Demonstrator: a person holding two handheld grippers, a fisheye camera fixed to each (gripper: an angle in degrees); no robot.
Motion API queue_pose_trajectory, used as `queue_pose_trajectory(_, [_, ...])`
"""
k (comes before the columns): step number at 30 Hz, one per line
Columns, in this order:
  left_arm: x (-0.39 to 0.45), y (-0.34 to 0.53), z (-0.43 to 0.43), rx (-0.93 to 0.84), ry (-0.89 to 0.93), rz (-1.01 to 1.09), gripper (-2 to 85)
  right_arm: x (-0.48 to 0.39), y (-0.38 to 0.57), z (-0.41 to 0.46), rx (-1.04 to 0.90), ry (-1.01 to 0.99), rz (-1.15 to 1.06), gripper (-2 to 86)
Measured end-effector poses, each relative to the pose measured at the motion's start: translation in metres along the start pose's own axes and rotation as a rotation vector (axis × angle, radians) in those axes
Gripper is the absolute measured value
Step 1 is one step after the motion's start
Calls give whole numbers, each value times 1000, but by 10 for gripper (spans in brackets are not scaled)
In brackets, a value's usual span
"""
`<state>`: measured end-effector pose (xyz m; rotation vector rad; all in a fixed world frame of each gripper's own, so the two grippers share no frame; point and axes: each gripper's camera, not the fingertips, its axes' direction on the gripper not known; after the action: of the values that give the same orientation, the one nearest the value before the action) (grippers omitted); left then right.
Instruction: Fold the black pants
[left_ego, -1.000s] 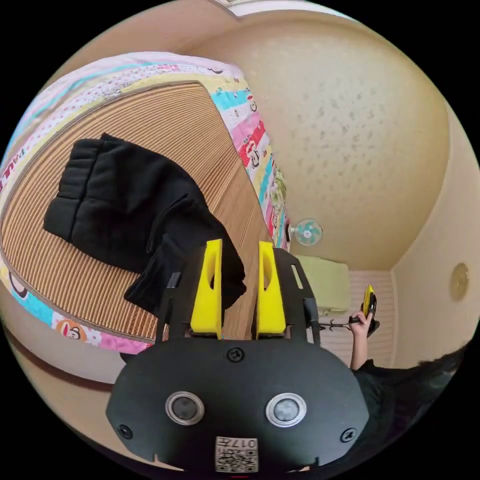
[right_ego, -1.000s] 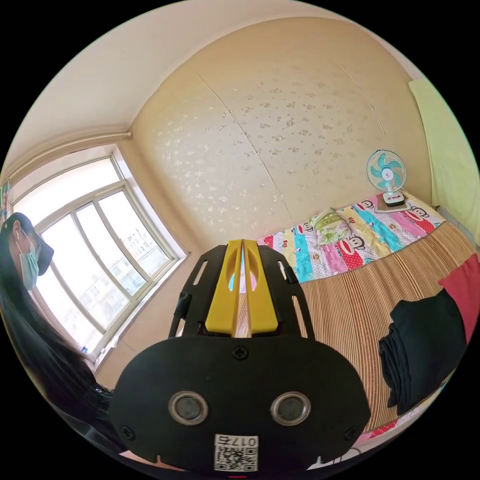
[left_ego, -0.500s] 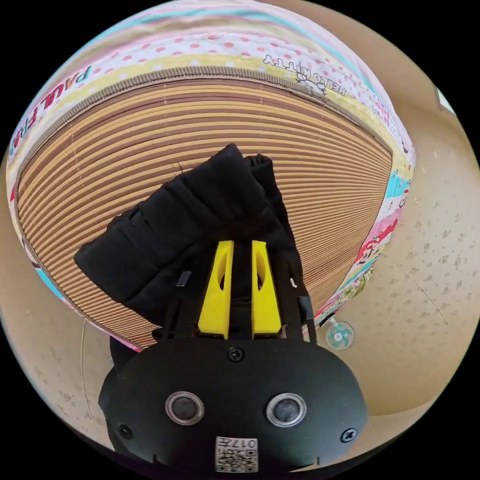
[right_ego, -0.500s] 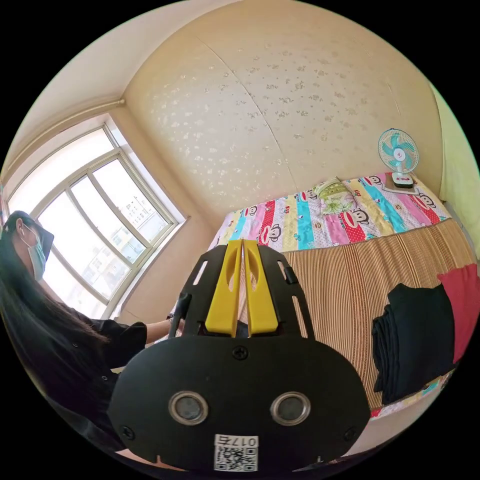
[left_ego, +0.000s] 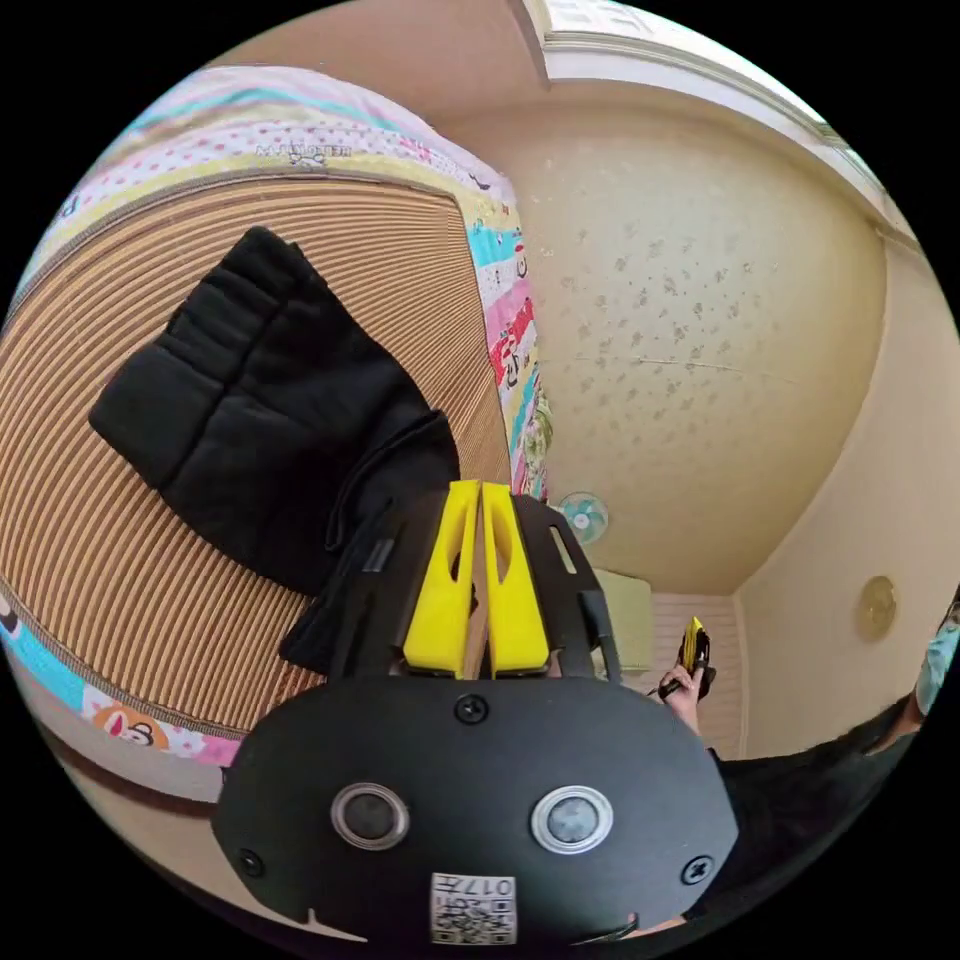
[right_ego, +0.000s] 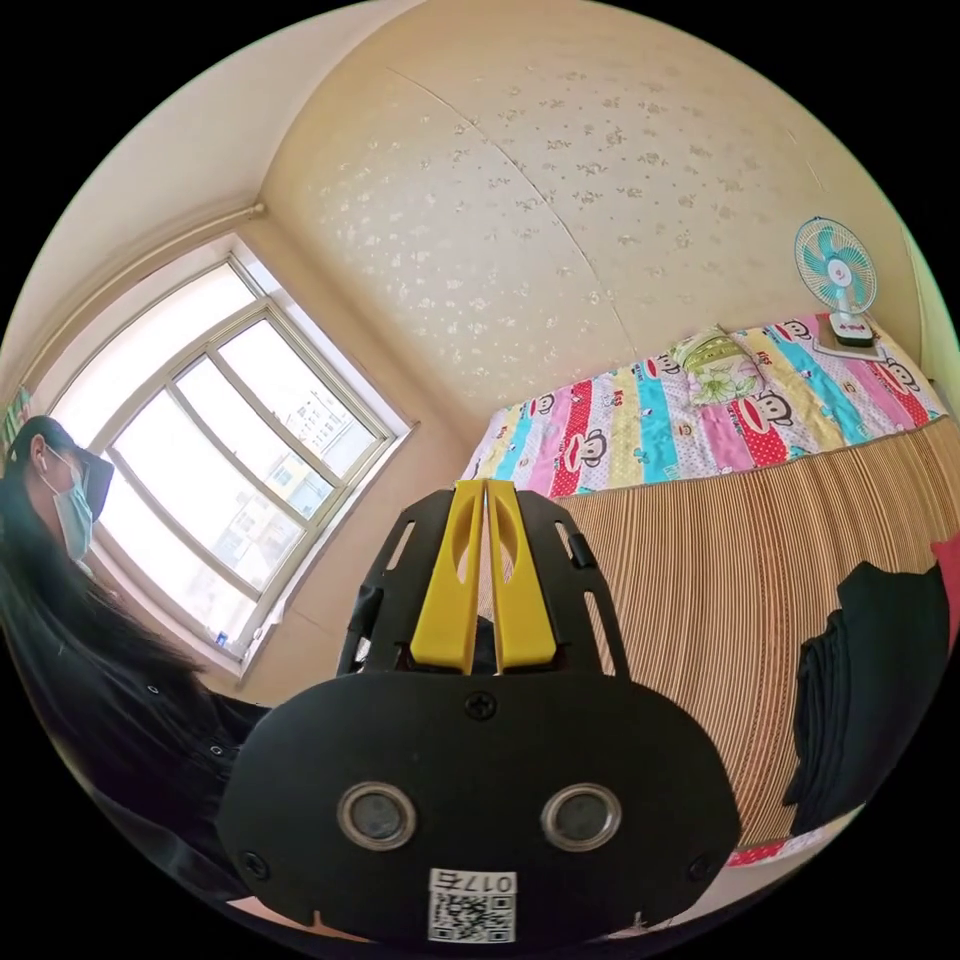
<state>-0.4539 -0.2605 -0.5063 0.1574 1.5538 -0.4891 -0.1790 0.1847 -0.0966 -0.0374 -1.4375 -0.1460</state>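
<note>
Left gripper view: the left gripper (left_ego: 481, 500) has its two yellow jaws pressed together with nothing between them. It sits in front of the near edge of the black pants (left_ego: 255, 400) without gripping them; whether the black frame touches the cloth cannot be told, since the fabric runs in behind it. The pants lie in a folded bundle on the striped bamboo mat (left_ego: 100, 560), ribbed cuffs or waistband toward the far side of the bundle, one loose dark fold trailing toward the jaws. Around the mat runs the colourful cartoon-print bedsheet (left_ego: 505, 310). Beyond the bed edge, a small teal fan (left_ego: 583, 516) stands near the patterned beige wall (left_ego: 700, 330). Off to the side a hand (left_ego: 681, 696) holds the right gripper (left_ego: 692, 642), seen small and far away; its jaw state is unreadable from here.

Right gripper view: the right gripper (right_ego: 485, 495) shows its yellow jaws closed on each other, empty, held up well apart from the bed. Further off, a stack of dark folded clothes (right_ego: 875, 690) rests on the mat (right_ego: 700, 600) at the view's edge, with a sliver of red cloth (right_ego: 948, 560) just beside it. A person (right_ego: 90, 640) in dark sleeves is at the side, by the window (right_ego: 220, 430).
</note>
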Motion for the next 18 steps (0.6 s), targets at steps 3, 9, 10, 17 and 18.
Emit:
queue_pose_trajectory(3, [-13,-32,2,69,-124,-213,135,17,-11,-21,-8,-16,28,4])
queue_pose_trajectory(9, [-16,-105,67,112,-386,-456,227,54,-22,-55,51,-107,176,3])
queue_pose_trajectory(10, [-25,-116,93,55,-447,-503,229,61,-25,-59,48,-139,217,3])
queue_pose_trajectory(17, [-48,-121,232,-276,-1097,-345,177,93,-28,-92,46,-235,374,3])
queue_pose_trajectory(18, [-52,-113,232,-251,-1102,-335,174,95,-27,-95,47,-235,378,3])
